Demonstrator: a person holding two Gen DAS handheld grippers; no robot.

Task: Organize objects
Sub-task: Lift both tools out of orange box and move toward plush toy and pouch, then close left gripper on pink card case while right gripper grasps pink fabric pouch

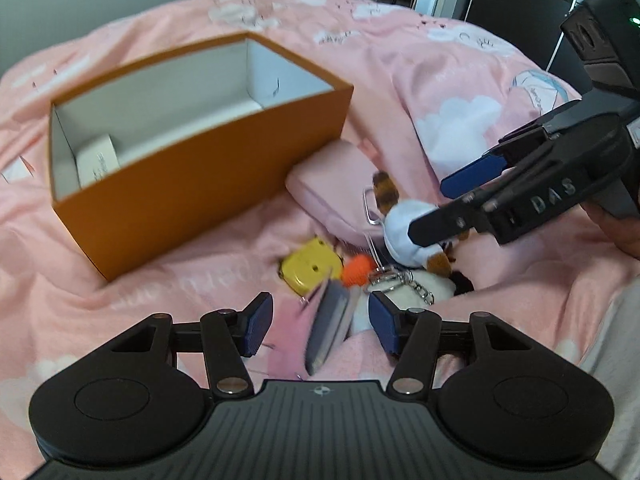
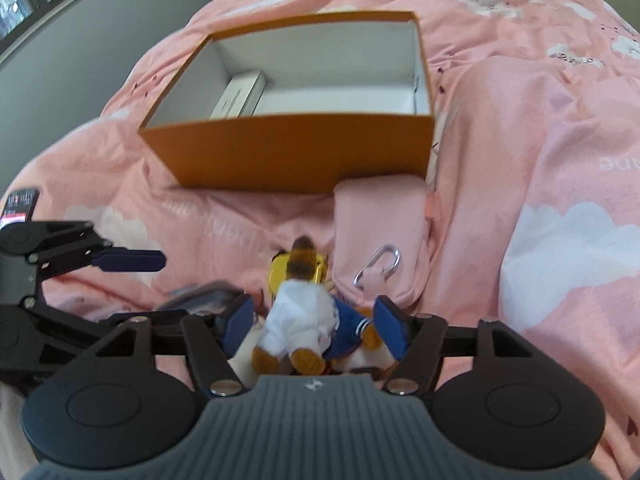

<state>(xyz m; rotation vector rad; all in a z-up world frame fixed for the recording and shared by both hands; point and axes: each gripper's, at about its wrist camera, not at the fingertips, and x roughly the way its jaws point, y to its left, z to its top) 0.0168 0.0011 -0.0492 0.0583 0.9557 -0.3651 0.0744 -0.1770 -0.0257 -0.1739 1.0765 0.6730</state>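
1. Looking through the left wrist camera, I saw the left gripper (image 1: 320, 322) with its jaws apart, a blurred grey flat object (image 1: 328, 326) standing tilted between the blue pads without either pad pressing on it.
2. At 12 o'clock from that gripper lay a yellow tape measure (image 1: 310, 270), with an orange ball (image 1: 358, 270) touching it at 3 o'clock and a metal key chain (image 1: 404, 282) beside that.
3. I found the right gripper (image 2: 316, 322) spread wide around a plush toy in a white coat (image 2: 302, 320); its pads stood clear of the toy on both sides.
4. At 1 o'clock from the toy, a pink case (image 2: 380, 232) carried a silver carabiner (image 2: 378, 266) and touched the orange box (image 2: 288, 152).
5. I saw the box open on the pink bedspread (image 2: 540, 140), a small white carton (image 2: 240, 96) inside at its 9 o'clock end.
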